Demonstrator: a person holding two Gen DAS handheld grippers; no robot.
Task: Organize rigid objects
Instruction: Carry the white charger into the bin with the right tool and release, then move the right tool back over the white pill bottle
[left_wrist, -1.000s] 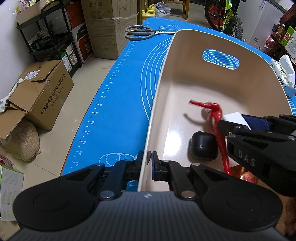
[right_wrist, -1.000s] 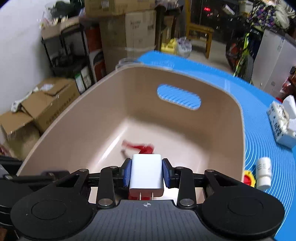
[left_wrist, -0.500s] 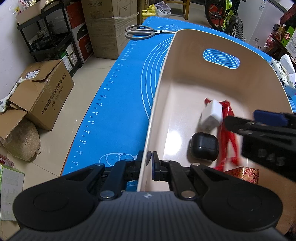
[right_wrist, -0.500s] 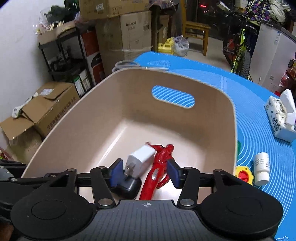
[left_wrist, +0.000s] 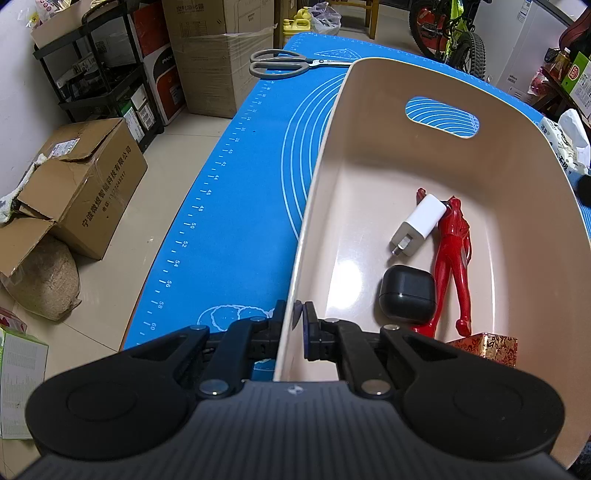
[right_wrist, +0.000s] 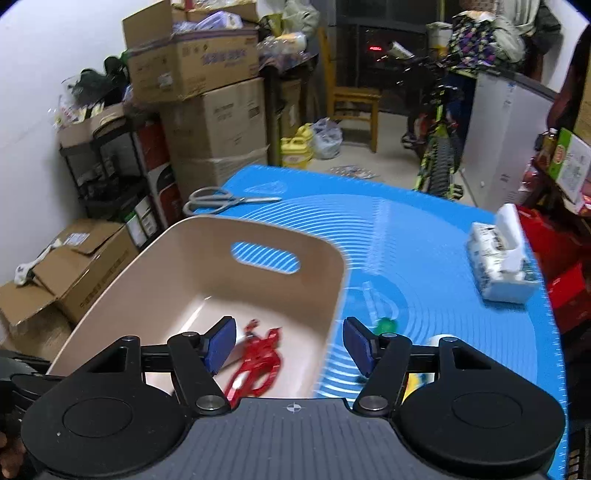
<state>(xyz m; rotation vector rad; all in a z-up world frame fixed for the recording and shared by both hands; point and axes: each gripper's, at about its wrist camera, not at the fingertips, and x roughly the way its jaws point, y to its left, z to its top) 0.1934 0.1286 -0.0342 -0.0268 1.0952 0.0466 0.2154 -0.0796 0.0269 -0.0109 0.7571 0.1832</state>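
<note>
Your left tongs (left_wrist: 298, 317) are pinched tight on the near wall of the beige bin (left_wrist: 321, 192) — one pad outside, one inside the rim. Your right tongs (right_wrist: 290, 345) are spread wide with nothing between them, up above the bin's right rim. Inside the bin, the white charger (left_wrist: 419, 225) lies on its side with its prongs toward you, leaning against the red figure (left_wrist: 452, 258), which stretches along the bin floor. The black case (left_wrist: 406, 295) sits just beside the figure's legs, close under the charger, and a red-and-gold box (left_wrist: 487, 347) is at the near corner by the figure's feet. Outward on the blue mat (left_wrist: 236, 206) covering the surface — grey scissors (left_wrist: 280, 63) lie beyond the bin's far end, a tissue pack (right_wrist: 500, 262) sits well off to the right, and a green item (right_wrist: 386, 325) and a white bottle (right_wrist: 441, 339) show just past your right tongs, partly hidden.
</note>
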